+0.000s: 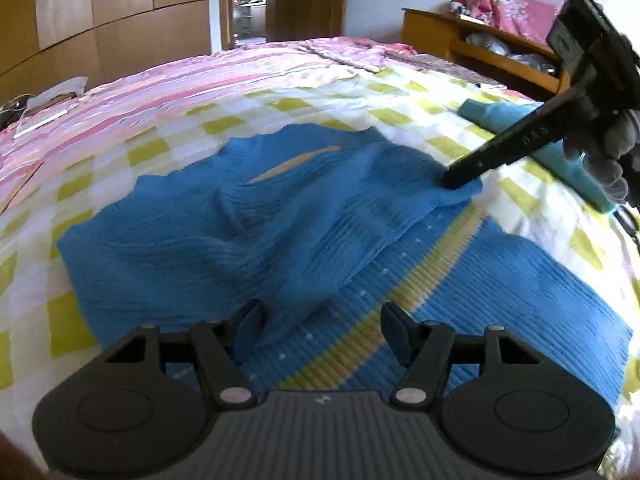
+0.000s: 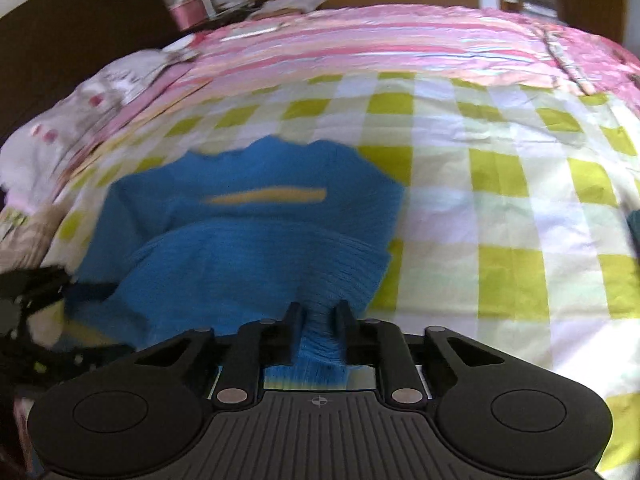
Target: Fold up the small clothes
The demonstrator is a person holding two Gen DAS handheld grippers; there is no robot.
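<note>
Right up close, the left gripper (image 1: pixel 320 332) hangs released, jaws spread wide over the near hem of the blue knit sweater (image 1: pixel 248 240), gripping nothing at all. Over on the other side, the right gripper (image 2: pixel 318 332) is clenched on a bunched ridge of that same sweater, blue ribbed knit squeezed up between its jaws, and from the left wrist view its fingertips (image 1: pixel 460 178) press down at the garment's far right edge, where a flap is doubled over the body. The sweater lies spread on the green-and-white checked sheet (image 1: pixel 400 116) of the bed, a yellow stripe (image 1: pixel 400 300) showing across it. This is soft, light, stretchy stuff, I'd say: it will drape and sag rather than hold a crease, and a pinch in the middle would only bunch it. Best hold looks like a corner or the ribbed hem, both layers together. Just beyond, a folded teal garment (image 1: pixel 492 116) sits apart near the right hand. Farther back, the pink striped bedding (image 1: pixel 240 64), then the wooden shelf (image 1: pixel 472 40) and the open doorway (image 1: pixel 248 0).
</note>
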